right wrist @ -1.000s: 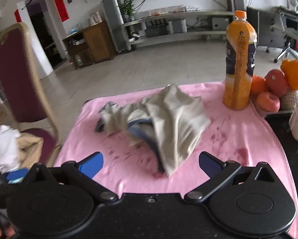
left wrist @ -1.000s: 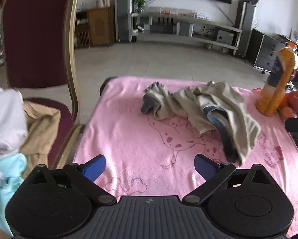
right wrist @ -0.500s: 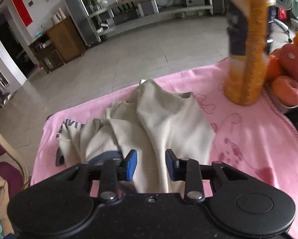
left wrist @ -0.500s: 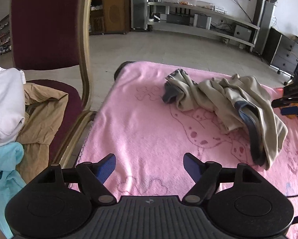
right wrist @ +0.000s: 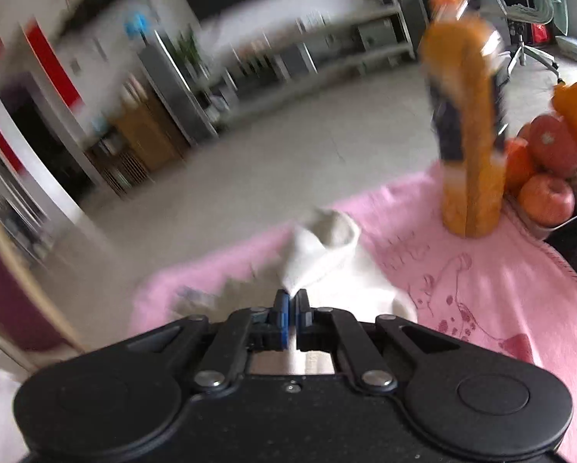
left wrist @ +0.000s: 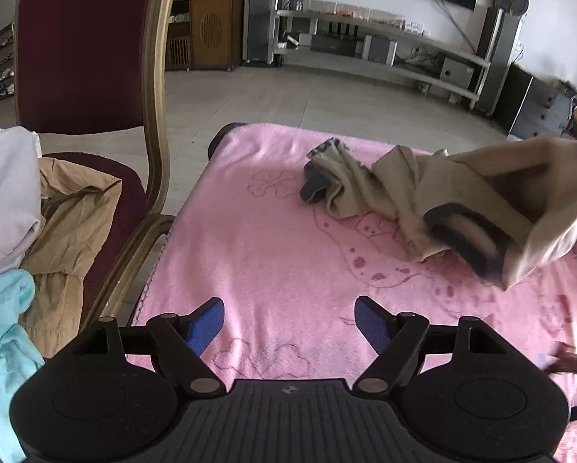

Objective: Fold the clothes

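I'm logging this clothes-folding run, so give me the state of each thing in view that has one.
Beige garment: crumpled, one end lifted off the blanket.
Right gripper: shut on the beige garment, jaws just closed.
Left gripper: open, nothing between the fingers.
Pink blanket: spread flat.
Orange bottle: upright, capped.
Clothes on the chair: piled, unfolded.

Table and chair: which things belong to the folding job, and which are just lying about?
Job:
- beige garment, pinched by the right gripper
- left gripper, open
- pink blanket
- clothes pile on the chair

Lying about:
- orange bottle
- fruit
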`<state>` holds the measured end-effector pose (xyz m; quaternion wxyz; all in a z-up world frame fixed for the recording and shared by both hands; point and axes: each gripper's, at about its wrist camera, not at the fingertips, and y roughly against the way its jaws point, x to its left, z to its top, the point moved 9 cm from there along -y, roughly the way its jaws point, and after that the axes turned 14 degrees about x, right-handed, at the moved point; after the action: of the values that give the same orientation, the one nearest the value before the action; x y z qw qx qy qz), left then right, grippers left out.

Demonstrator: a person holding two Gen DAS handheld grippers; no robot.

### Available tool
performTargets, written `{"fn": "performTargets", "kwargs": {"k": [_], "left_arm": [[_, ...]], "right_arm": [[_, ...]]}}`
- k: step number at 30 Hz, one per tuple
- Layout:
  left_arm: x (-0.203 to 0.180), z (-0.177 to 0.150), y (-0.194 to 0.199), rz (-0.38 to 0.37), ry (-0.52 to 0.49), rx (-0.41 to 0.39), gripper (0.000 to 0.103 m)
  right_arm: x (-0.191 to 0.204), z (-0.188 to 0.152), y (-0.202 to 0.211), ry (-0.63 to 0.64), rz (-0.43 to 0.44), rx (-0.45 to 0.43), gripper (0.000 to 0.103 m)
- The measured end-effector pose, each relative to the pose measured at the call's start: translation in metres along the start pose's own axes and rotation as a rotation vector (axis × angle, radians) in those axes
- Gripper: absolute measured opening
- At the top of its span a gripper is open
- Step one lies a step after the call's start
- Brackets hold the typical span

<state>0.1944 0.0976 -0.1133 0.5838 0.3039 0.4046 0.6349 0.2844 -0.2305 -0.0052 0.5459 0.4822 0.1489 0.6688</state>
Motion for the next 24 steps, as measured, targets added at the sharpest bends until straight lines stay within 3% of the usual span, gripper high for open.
{"fn": "performTargets", "kwargs": {"k": [3, 7, 13, 15, 17, 20, 24], "left_arm": [[-0.005, -0.006, 0.018, -0.051, -0.004, -0.021, 0.076], [-0.019, -0.021, 0.039, -0.089, -0.044, -0.039, 0.076], [-0.047, -0.055, 0.036, -0.109, -0.098, 0.031, 0.076], [-0.051, -0.063, 0.027, -0.099, -0.102, 0.073, 0.076], [-0.054, -0.064, 0.017, -0.091, -0.098, 0.104, 0.076], [-0.056, -0.059, 0.003, -0.11, -0.074, 0.128, 0.076], [-0.06, -0.04, -0.021, -0.191, 0.016, 0.136, 0.071]], "right_arm": [[-0.026, -0.013, 0.078, -0.086, 0.091, -0.082, 0.003], [-0.097, -0.047, 0.136, -0.194, 0.054, -0.131, 0.003], [-0.202, -0.096, 0.107, -0.387, -0.056, 0.0, 0.009], [-0.222, -0.107, 0.098, -0.438, -0.083, 0.005, 0.02], [-0.235, -0.114, 0.093, -0.461, -0.095, -0.017, 0.023], [-0.238, -0.114, 0.085, -0.439, -0.054, -0.037, 0.034], [-0.234, -0.117, 0.074, -0.446, 0.065, -0.014, 0.035]]}}
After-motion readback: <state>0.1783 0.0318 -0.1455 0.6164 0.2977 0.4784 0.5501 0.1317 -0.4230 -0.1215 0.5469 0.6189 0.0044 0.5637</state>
